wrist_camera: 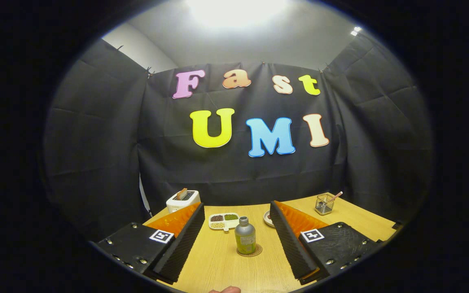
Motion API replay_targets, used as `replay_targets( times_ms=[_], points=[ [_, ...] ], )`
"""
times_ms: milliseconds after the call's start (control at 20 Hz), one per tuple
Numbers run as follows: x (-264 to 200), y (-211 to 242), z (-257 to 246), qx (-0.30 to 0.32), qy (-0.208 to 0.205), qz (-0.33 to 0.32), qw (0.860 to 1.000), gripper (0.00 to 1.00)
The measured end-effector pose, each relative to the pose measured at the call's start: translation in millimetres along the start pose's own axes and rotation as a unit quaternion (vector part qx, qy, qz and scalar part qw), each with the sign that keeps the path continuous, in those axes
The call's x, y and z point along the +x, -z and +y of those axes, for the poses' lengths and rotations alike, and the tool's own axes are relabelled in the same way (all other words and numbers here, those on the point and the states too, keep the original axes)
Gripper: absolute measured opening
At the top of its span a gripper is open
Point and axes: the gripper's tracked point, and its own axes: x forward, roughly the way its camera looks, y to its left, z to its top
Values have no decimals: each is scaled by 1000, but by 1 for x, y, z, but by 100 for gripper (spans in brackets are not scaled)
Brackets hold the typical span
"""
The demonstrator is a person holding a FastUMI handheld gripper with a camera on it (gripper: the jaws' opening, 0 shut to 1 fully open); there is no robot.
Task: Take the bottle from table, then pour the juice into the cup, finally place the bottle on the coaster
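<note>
A small grey-green bottle (245, 235) with a dark cap stands upright on a round brown coaster (249, 251) on the wooden table (218, 264). It lies ahead of my gripper (236, 217), between the lines of the two fingers, touching neither. The fingers (181, 240) are spread wide and hold nothing. The right finger hides most of a pale round dish or cup (268, 218) just beyond the bottle, so I cannot tell which it is.
A white toaster (182, 200) with a slice in it stands at the back left. A white divided tray (224, 221) of beans lies behind the bottle. A wire basket (325, 204) with a stick is back right. A fingertip (226, 289) shows at the near edge.
</note>
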Motion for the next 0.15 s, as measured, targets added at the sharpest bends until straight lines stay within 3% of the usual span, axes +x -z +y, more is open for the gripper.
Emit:
replay_targets(
  times_ms=[150],
  points=[
    [3,-11,5,2,-5,-13,1000,98]
  ],
)
